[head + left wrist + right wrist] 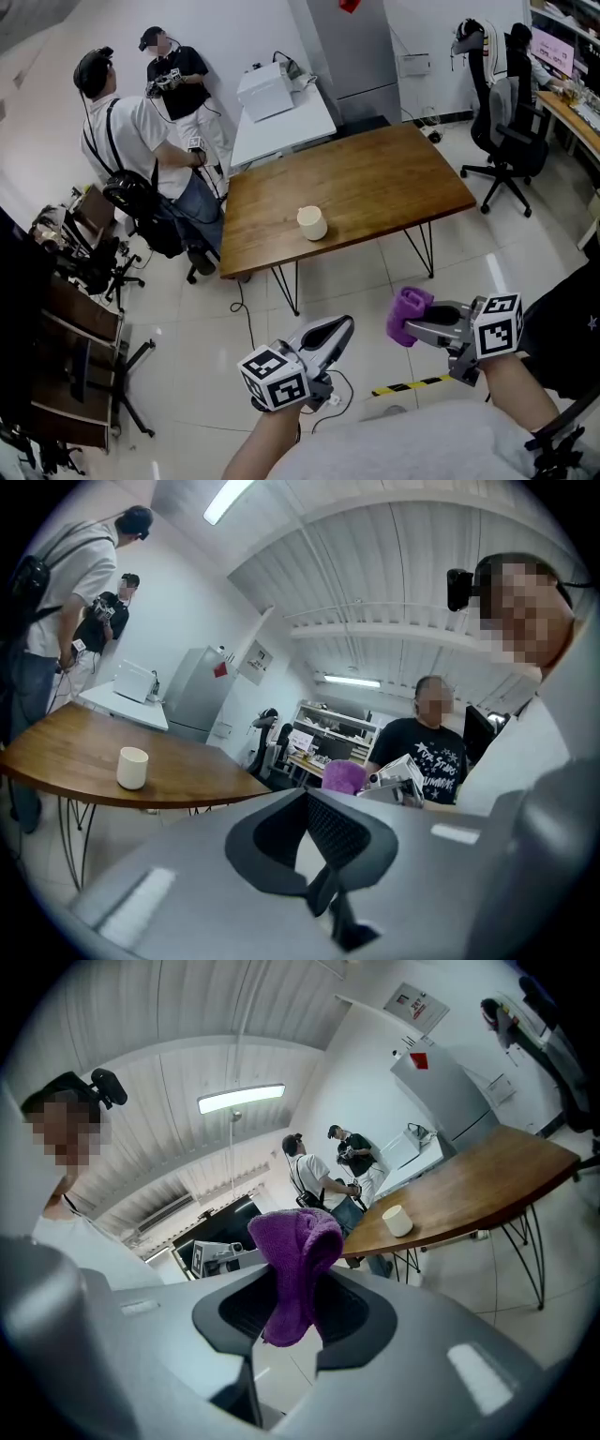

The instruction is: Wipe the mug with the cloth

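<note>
Wiping had not begun. The small cream-white cylindrical mug point(312, 223) stood upright near the middle of the brown rectangular wooden table point(394, 169). It was well apart from both of my tools, which hovered over the pale tiled floor point(187, 375) on the near side of the table.

My right gripper point(415, 328) was clamped on the fluffy purple cloth point(292, 1269). A bunched wad of it stuck out past the jaws and a loose tail hung below them. My left gripper point(342, 328) had its jaws pressed together with nothing between them.

I judged that only the first part was done, the cloth being in hand. Reaching the table, steadying the mug, probably with the free left tool, and rubbing the cloth over it were all left to do.

The mug looked hard and smooth, with a matt, plain wall and an open top, and I could see no handle on it in any view. It seemed likely to slide on the tabletop if pushed from one side.

The tabletop was flat and smooth, with a warm grain, and stood on thin black bent-rod legs. The cloth was soft, thick-piled and limp, and folded over itself. Both grippers had smooth grey moulded shells and dark ribbed pads, and the floor tiles were glossy.
</note>
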